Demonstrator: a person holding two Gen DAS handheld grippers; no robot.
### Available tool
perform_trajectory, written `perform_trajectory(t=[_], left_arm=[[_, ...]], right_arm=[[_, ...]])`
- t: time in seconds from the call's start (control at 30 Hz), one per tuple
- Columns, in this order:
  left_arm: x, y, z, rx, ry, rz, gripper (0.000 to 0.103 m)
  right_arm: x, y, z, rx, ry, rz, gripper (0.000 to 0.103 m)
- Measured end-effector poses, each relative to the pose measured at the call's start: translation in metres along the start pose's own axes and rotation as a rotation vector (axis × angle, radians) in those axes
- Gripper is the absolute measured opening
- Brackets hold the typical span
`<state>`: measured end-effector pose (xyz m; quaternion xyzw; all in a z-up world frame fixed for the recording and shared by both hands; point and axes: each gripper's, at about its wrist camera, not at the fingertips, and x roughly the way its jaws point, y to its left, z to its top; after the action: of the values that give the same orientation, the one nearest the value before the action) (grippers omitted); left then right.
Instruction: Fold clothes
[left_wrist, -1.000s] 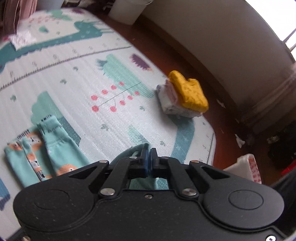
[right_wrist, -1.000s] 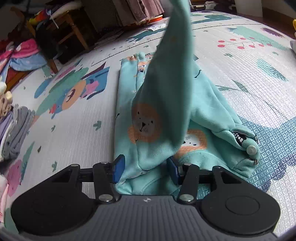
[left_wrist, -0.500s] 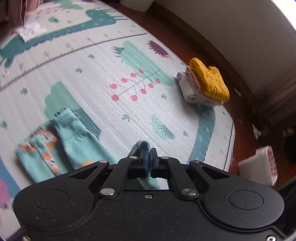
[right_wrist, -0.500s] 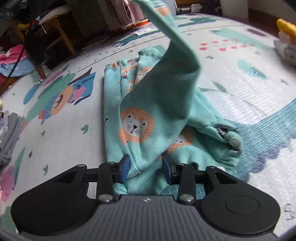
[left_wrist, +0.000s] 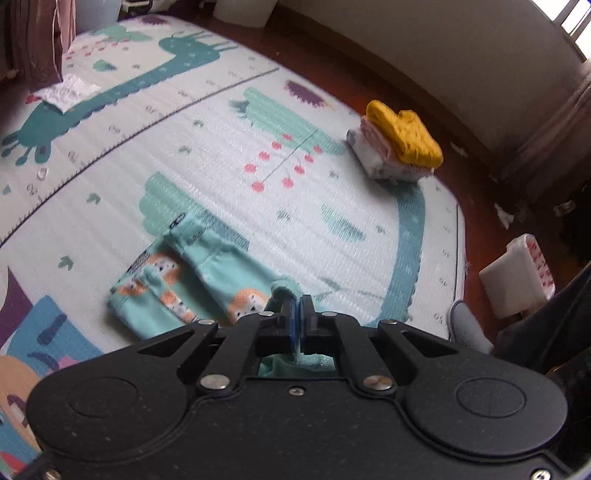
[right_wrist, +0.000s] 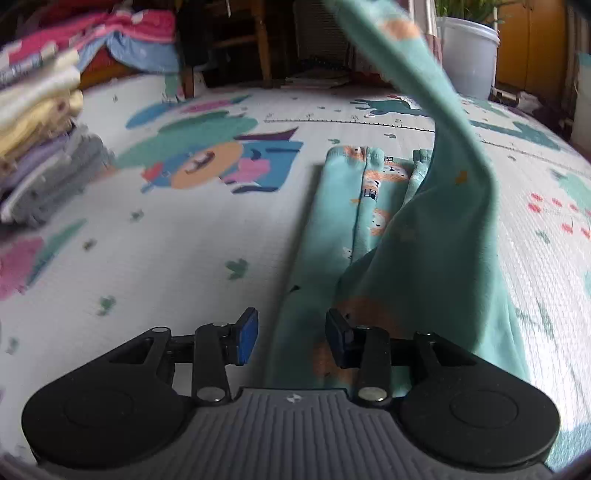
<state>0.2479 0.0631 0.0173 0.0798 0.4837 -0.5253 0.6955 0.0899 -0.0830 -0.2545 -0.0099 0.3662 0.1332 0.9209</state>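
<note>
One mint-green child's garment printed with orange lion faces (right_wrist: 436, 266) lies on a pale foam play mat patterned with cartoon animals (left_wrist: 229, 162). Two black hand-held grippers work on it. The left gripper (left_wrist: 297, 322) has its blue-padded fingers pressed fully together on a fold of the garment's fabric, which also bunches behind the pads. In the right wrist view that pinched part rises as a long strip up and out of the top of the picture, while the rest of the garment stays flat on the mat, its cuffed ends pointing away from the camera. The right gripper (right_wrist: 291, 338) has its fingers apart; the garment's near edge lies below the gap between them, and the pads do not press on it. Its jaws have just been closing and then eased slightly wider.

Two stacks of folded clothes are in view. One small stack topped by a mustard-yellow knitted piece (left_wrist: 397, 147) sits near the far edge of the mat, well apart from the garment. A taller stack of cream, yellow, lilac and grey pieces (right_wrist: 40, 147) stands at the left in the right wrist view, blurred. One white plastic bucket (right_wrist: 469, 59) stands beyond the mat; its contents cannot be made out.
</note>
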Motion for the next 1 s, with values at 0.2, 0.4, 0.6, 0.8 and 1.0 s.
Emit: perform_trajectory(t=[0.2,0.4,0.6,0.8,1.0], left_arm=[[0.013,-0.034,0.018,0.039,-0.036,-0.085,0.000],[0.012,-0.049,0.025,0.137,0.007,-0.094,0.000],[0.009,-0.001,0.004,0.253,0.170,0.101,0.000],[0.068,0.040,-0.013,0.493,0.442,0.474,0.000],[0.126,0.026,0.002,0.632,0.391,0.506,0.000]], right_arm=[[0.007,0.019,-0.010,-0.087,0.036,-0.114,0.059],[-0.015,0.060,-0.034,-0.203,0.006,-0.012,0.058],[-0.014,0.055,-0.037,-0.158,0.042,-0.033,0.060],[-0.008,0.058,-0.037,-0.155,0.041,-0.057,0.062],[-0.008,0.063,-0.040,-0.165,0.032,-0.093,0.064]])
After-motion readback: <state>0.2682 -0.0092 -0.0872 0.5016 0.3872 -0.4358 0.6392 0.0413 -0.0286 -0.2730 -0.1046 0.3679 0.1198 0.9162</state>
